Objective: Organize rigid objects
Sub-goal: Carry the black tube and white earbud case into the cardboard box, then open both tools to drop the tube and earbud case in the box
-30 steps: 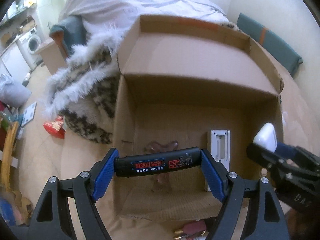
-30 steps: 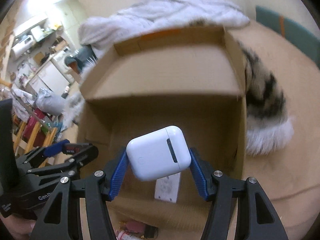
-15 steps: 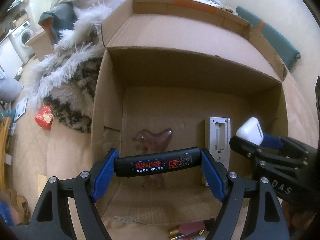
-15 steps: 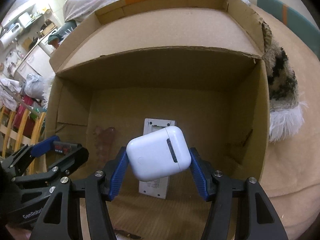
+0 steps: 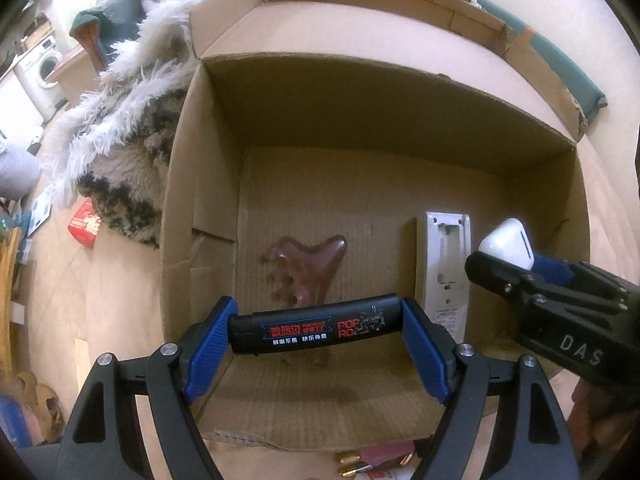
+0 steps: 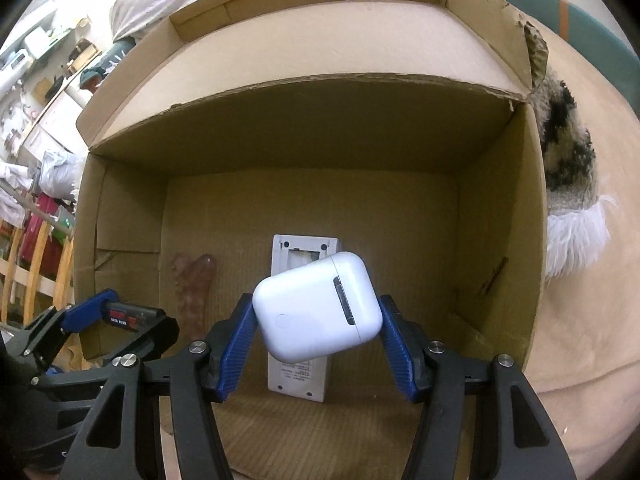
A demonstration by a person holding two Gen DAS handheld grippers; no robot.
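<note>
An open cardboard box stands below both grippers. My left gripper is shut on a black lighter with red and blue print, held crosswise above the box's near edge. My right gripper is shut on a white earbud case, tilted, over the box floor; the same earbud case shows at the right of the left wrist view. On the box floor lie a reddish-brown scraping comb and a white rectangular device, back side up.
A fluffy black-and-white blanket lies against the box's left and far sides. A red packet is on the beige surface to the left. Small gold-capped items lie just before the box's near edge.
Both grippers have come down toward the box with their objects still held; the box now fills each view and more of its floor shows.
</note>
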